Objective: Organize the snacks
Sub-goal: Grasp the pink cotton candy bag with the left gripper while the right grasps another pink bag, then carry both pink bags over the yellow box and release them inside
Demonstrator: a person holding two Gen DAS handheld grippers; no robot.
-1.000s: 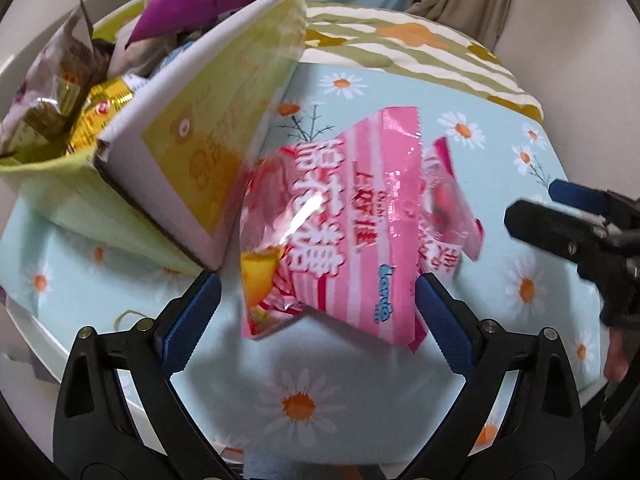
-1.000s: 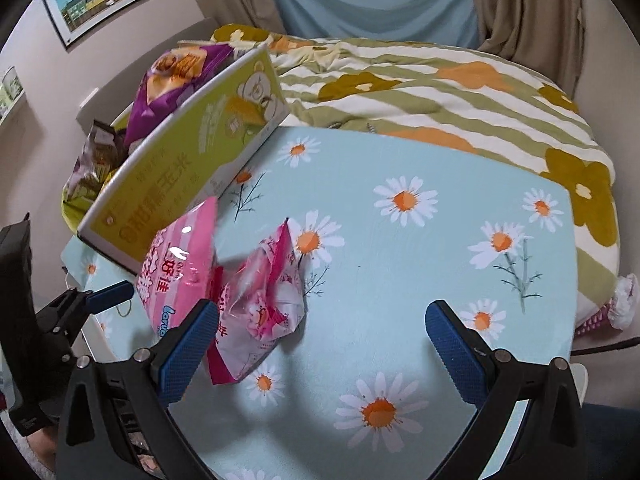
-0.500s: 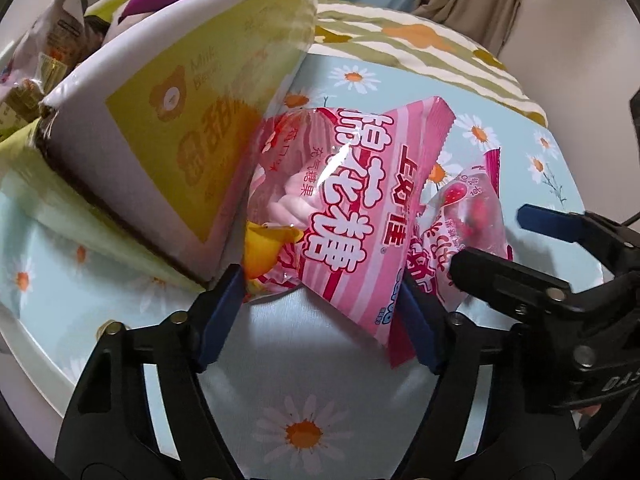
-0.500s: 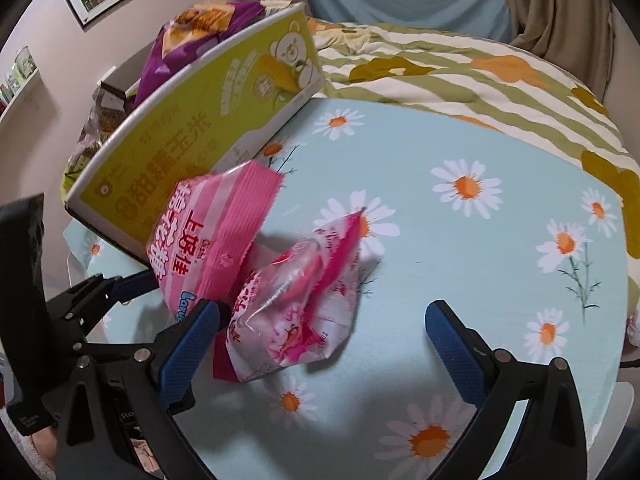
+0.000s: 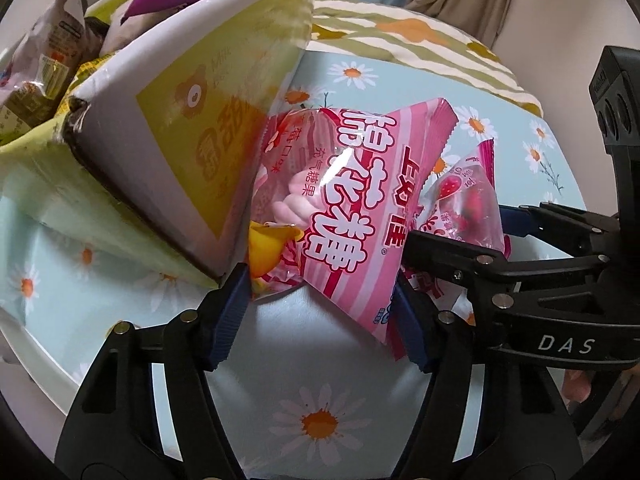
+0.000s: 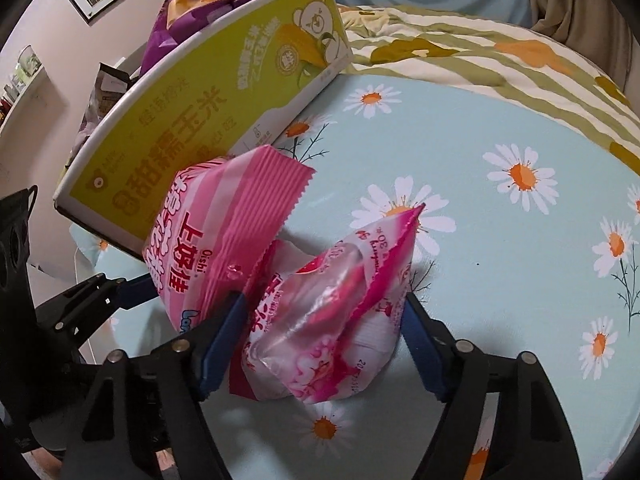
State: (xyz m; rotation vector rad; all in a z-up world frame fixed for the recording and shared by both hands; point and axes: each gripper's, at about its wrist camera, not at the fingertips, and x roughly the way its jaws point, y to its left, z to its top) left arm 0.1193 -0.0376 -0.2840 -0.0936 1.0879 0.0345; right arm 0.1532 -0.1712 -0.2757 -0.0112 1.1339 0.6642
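Since your left gripper [image 5: 322, 310] pinches the marshmallow bag [image 5: 344, 216] and right gripper [image 6: 322, 334] the strawberry pouch [image 6: 332, 316], both just closing, overlapping edges could snag.

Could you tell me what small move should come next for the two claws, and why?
Probably lift both bags toward the yellow box: the left claw pinches the striped marshmallow bag, and the right claw, jaws just closing, squeezes the clear strawberry bag.

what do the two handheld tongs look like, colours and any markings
Both the left tongs and right tongs are matte black angular frames with silver rivets, tipped by ribbed blue pads. The right tongs' body, seen from the left wrist, carries white "DAS" lettering.
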